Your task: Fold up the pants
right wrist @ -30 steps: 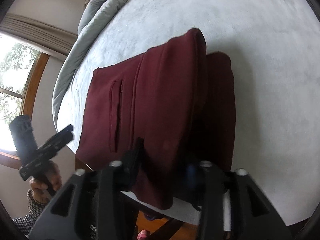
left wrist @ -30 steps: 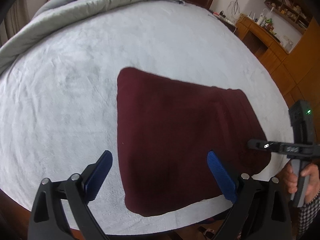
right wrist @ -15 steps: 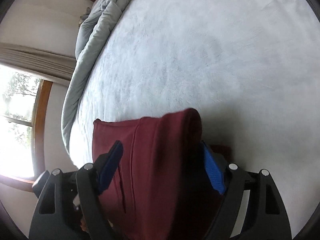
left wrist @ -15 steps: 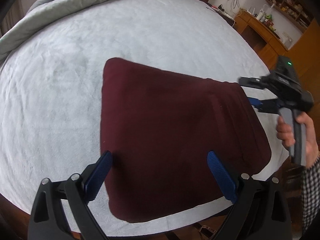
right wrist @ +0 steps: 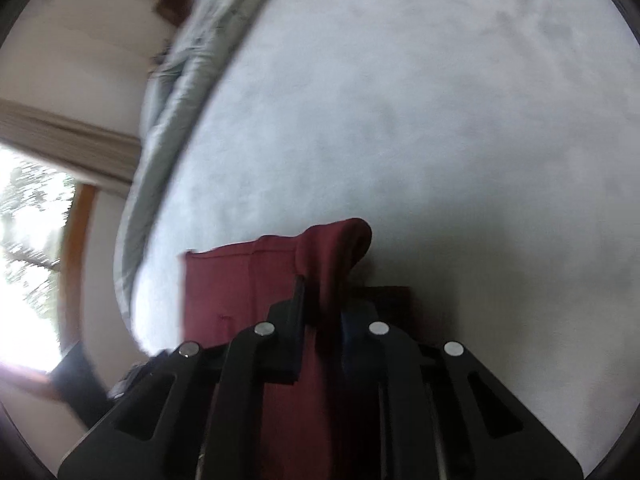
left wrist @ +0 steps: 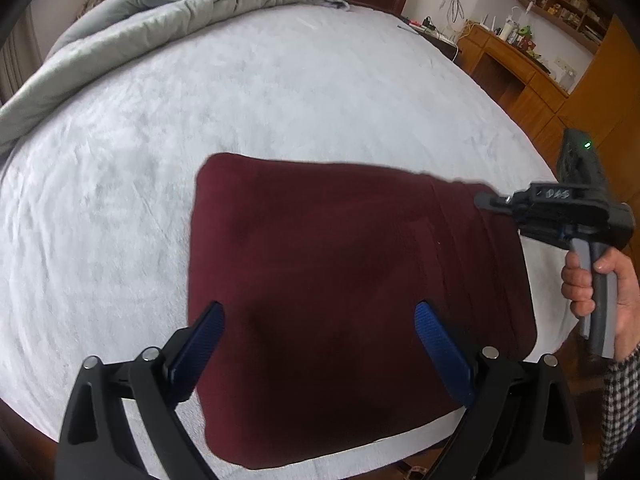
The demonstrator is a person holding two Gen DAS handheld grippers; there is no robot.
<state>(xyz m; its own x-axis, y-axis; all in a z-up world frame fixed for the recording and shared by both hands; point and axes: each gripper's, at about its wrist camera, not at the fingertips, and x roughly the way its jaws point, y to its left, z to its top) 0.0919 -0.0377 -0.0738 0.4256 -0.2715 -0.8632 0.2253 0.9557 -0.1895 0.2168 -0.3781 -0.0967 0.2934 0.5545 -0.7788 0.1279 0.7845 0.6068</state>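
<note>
— Two grippers over one pair of maroon pants (left wrist: 340, 300), already folded into a thick pad near the foot edge of the bed (left wrist: 280, 100). Which step is this?

— A further fold, I'd judge. The right gripper (right wrist: 322, 308) has just been closing, and a raised ridge of the cloth is pinched between its jaws. The left gripper (left wrist: 320, 344) hovers wide open above the near half, gripping nothing.

— So what next?

— Probably carrying that pinched edge across the pad, with the left one pinning or catching the other side so the layers don't slide.

— Do both cameras tell you that?

— No. Only the right wrist view shows the pinch and a seam; the left view shows the whole pad, the hand (left wrist: 600, 292), the grey duvet (left wrist: 160, 28).
</note>
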